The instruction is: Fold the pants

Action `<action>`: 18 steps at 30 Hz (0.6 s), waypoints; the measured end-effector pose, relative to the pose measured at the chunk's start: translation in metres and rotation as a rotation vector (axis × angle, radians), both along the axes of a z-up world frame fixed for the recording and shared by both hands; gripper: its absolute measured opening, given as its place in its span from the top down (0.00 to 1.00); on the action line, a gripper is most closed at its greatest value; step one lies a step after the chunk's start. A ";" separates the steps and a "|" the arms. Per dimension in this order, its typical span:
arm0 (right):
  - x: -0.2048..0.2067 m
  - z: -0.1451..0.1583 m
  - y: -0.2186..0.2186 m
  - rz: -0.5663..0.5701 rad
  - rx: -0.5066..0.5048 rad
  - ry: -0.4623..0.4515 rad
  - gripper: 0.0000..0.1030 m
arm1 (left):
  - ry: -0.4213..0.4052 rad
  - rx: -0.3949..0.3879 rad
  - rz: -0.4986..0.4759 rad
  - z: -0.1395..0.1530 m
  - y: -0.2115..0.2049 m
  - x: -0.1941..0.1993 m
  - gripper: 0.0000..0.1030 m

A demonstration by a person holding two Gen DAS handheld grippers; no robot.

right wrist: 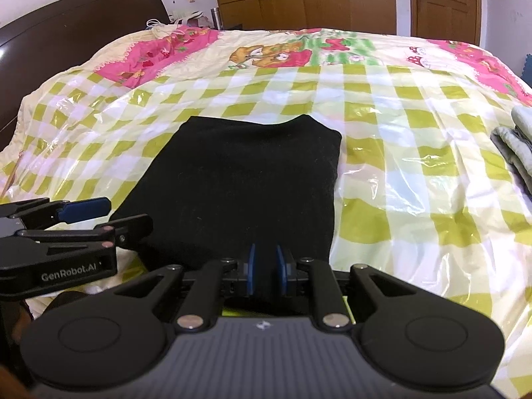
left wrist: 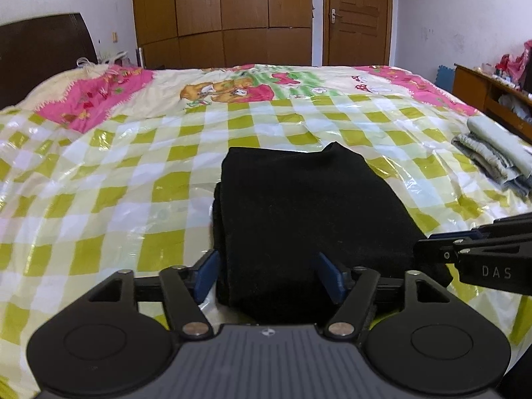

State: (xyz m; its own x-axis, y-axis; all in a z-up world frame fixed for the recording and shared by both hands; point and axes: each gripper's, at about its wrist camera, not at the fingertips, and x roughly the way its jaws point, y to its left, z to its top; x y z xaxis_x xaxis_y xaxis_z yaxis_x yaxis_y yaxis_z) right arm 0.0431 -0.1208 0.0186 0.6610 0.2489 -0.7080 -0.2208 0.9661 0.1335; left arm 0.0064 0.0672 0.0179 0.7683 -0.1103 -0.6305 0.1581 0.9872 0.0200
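The black pants [left wrist: 299, 206] lie folded into a thick rectangle on the checked bed cover [left wrist: 133, 153], also in the right wrist view [right wrist: 246, 173]. My left gripper [left wrist: 267, 271] is open, its blue pads either side of the near left end of the pants. My right gripper [right wrist: 265, 267] is at the near edge of the pants with its blue pads a narrow gap apart; whether cloth is between them does not show. Each gripper shows in the other's view, the right one [left wrist: 465, 252] and the left one [right wrist: 83, 219].
A stack of folded grey and pale green clothes [left wrist: 498, 153] lies at the bed's right side. A wooden shelf unit [left wrist: 492, 93] stands beyond it. A dark headboard [right wrist: 73, 16] is at the left, a wardrobe [left wrist: 222, 13] and door behind.
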 end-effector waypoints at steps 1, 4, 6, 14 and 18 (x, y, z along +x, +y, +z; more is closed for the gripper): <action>-0.001 0.000 0.000 0.001 -0.003 0.000 0.84 | -0.002 0.006 0.000 0.000 0.000 -0.002 0.21; -0.003 0.001 0.001 0.005 -0.004 0.000 0.84 | 0.003 0.003 0.005 0.002 0.002 -0.005 0.21; -0.006 0.002 0.001 0.004 -0.003 -0.003 0.84 | 0.001 0.005 0.006 0.005 0.001 -0.009 0.19; -0.011 0.003 -0.004 -0.004 0.010 -0.002 0.84 | -0.002 0.015 -0.026 0.010 -0.016 -0.019 0.13; -0.011 0.000 -0.011 -0.018 0.018 0.011 0.84 | 0.015 0.021 -0.005 0.007 -0.020 -0.018 0.08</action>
State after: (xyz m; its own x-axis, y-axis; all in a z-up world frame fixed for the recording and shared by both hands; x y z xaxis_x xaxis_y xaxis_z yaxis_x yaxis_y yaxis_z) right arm 0.0317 -0.1315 0.0187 0.6573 0.2495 -0.7111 -0.2016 0.9674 0.1530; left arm -0.0113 0.0471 0.0246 0.7585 -0.1009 -0.6438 0.1637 0.9858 0.0384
